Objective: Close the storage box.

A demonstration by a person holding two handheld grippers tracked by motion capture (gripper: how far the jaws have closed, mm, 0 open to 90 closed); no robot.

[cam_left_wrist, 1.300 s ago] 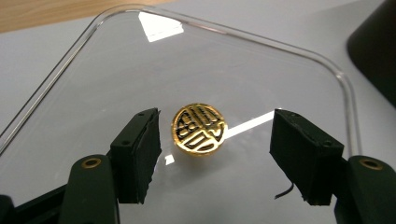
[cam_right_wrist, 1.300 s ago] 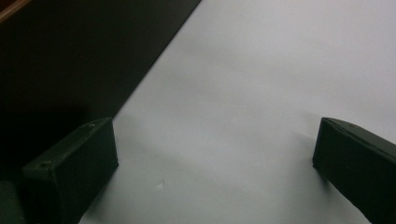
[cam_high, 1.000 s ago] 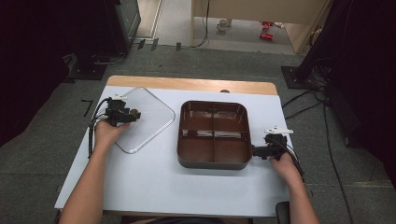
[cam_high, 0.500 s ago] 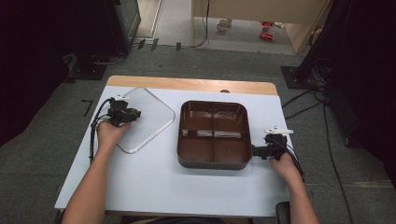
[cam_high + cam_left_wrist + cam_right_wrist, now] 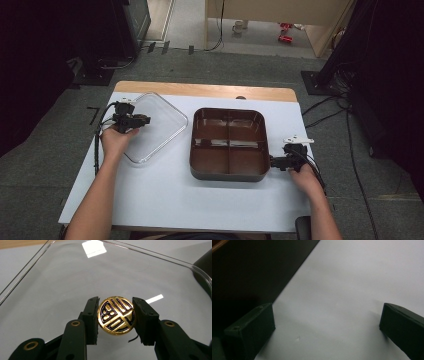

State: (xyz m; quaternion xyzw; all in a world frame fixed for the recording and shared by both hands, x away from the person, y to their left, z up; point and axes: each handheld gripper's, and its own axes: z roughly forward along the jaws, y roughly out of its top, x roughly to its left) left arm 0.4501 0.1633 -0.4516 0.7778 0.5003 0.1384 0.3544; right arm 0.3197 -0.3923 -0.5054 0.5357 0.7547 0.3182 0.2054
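My left gripper point(image 5: 116, 317) had just closed, from partly open a second before, onto the round gold knob with a black emblem point(image 5: 116, 315) at the middle of the clear square plastic lid point(image 5: 150, 125), so lifting looked next. My right gripper point(image 5: 276, 162) stood wide open, holding nothing, beside the brown four-compartment tray point(image 5: 229, 172). Nothing blocked the path between lid and tray on the pale table point(image 5: 165, 195).
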